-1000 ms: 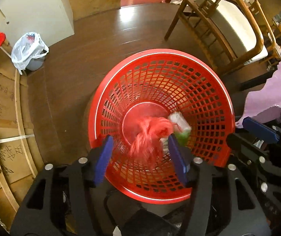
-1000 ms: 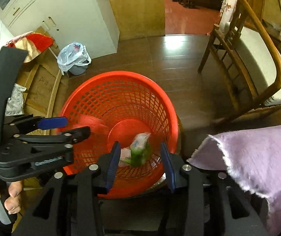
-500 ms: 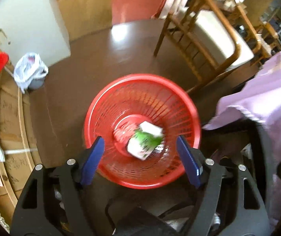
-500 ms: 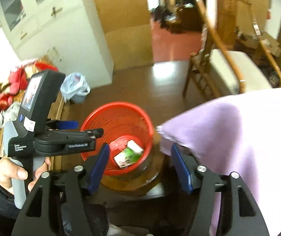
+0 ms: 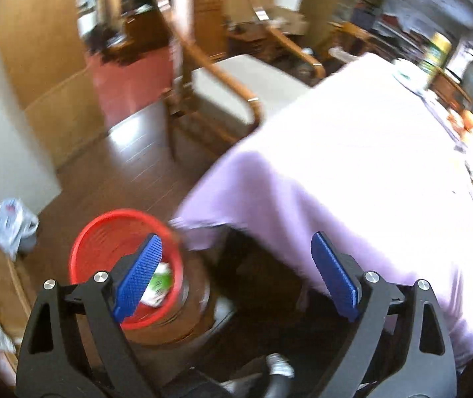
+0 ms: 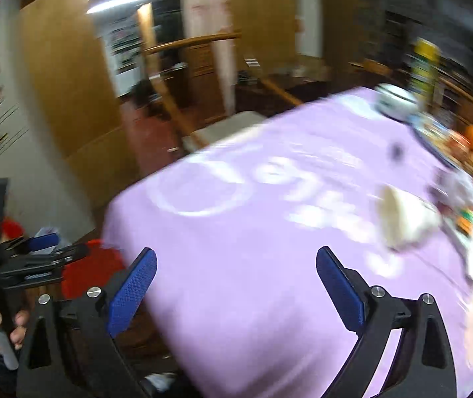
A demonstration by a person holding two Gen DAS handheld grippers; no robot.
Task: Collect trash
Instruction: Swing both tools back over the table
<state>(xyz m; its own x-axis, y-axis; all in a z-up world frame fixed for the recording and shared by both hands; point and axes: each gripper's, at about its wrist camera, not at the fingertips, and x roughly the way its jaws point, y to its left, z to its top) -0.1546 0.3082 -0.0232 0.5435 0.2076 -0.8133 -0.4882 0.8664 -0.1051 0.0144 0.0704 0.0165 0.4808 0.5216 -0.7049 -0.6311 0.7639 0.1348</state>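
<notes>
The red mesh basket (image 5: 103, 232) stands on the floor at the lower left of the left wrist view, with a green and white wrapper (image 5: 158, 287) inside it. My left gripper (image 5: 236, 278) is open and empty, raised above the basket beside the purple-covered table (image 5: 352, 172). My right gripper (image 6: 234, 292) is open and empty over the purple tablecloth (image 6: 253, 248). A whitish crumpled piece (image 6: 402, 215) lies on the cloth at the right, blurred. The left gripper's body (image 6: 21, 265) shows at the left edge of the right wrist view, with part of the basket (image 6: 84, 275) behind it.
A wooden chair with a pale cushion (image 5: 233, 76) stands behind the table. A white plastic bag (image 5: 12, 224) sits on the floor by a white cabinet. Colourful items and a bowl (image 6: 395, 99) crowd the table's far right side.
Both grippers have risen and swung right, away from the basket and up to the table. Both views are now blurred by motion. The wrappers stay in the basket.
</notes>
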